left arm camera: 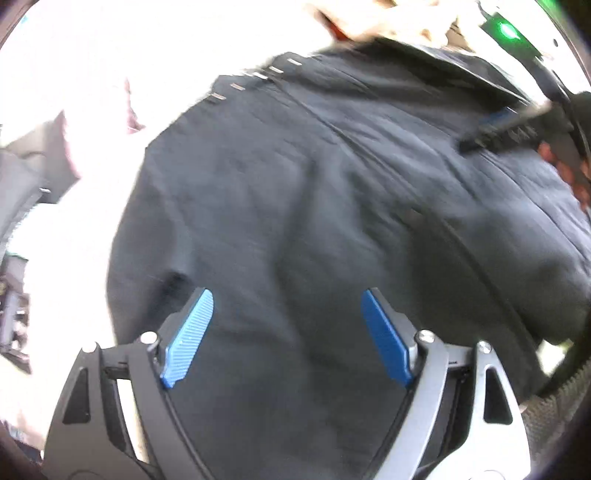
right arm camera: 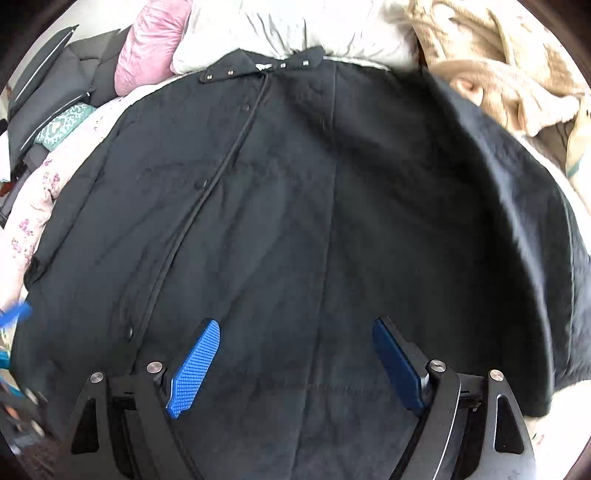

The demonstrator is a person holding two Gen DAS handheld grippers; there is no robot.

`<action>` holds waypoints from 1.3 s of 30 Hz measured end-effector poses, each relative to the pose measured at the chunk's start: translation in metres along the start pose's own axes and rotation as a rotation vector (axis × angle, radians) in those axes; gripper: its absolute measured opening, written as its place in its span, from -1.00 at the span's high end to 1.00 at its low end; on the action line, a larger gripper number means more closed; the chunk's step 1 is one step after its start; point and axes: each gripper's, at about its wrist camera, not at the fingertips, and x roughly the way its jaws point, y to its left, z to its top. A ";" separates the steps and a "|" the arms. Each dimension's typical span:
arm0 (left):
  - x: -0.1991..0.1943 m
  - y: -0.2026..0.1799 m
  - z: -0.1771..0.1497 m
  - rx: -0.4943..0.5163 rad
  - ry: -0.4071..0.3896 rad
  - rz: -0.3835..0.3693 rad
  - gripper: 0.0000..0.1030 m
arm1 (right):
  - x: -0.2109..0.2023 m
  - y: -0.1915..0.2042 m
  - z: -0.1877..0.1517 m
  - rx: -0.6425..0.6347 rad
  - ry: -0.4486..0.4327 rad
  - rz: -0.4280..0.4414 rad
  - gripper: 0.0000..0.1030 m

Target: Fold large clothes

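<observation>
A large black coat (right arm camera: pixel 295 184) lies spread on a bed, collar with metal snaps (right arm camera: pixel 258 68) at the far end and its front closure running diagonally down the left half. The coat's right side is folded over onto the body. My right gripper (right arm camera: pixel 295 325) hovers open over the lower middle of the coat, with nothing between its blue pads. In the left wrist view the same coat (left arm camera: pixel 295 184) fills the frame, blurred. My left gripper (left arm camera: pixel 286 295) is open above it and holds nothing. A hand with a dark gripper shows blurred at the upper right (left arm camera: pixel 517 129).
A pink pillow (right arm camera: pixel 147 44) and a white pillow (right arm camera: pixel 295 26) lie beyond the collar. A beige fleece blanket (right arm camera: pixel 498 55) is bunched at the far right. Floral bedding (right arm camera: pixel 40 199) and dark grey cushions (right arm camera: pixel 55 81) border the coat on the left.
</observation>
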 end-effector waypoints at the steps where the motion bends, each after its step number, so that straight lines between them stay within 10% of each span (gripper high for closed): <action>1: 0.002 0.012 0.003 -0.015 0.005 0.035 -0.66 | 0.001 0.000 0.005 0.010 -0.009 0.001 -0.67; 6: 0.040 0.059 0.003 -0.070 0.075 0.204 -0.66 | -0.031 -0.027 -0.019 0.070 -0.034 0.055 -0.67; 11: 0.091 0.079 -0.001 -0.129 0.185 0.205 -0.60 | -0.032 -0.026 -0.012 0.043 -0.046 0.009 -0.67; 16: 0.100 0.096 0.002 -0.157 0.216 0.197 0.76 | -0.023 -0.033 -0.014 0.081 -0.005 0.020 -0.67; 29: -0.006 0.288 0.105 -0.378 0.012 0.489 0.83 | -0.018 -0.046 -0.019 0.110 0.019 -0.006 -0.67; 39: 0.028 0.433 0.084 -0.673 0.174 0.681 0.66 | -0.018 -0.049 -0.018 0.086 0.018 -0.034 -0.67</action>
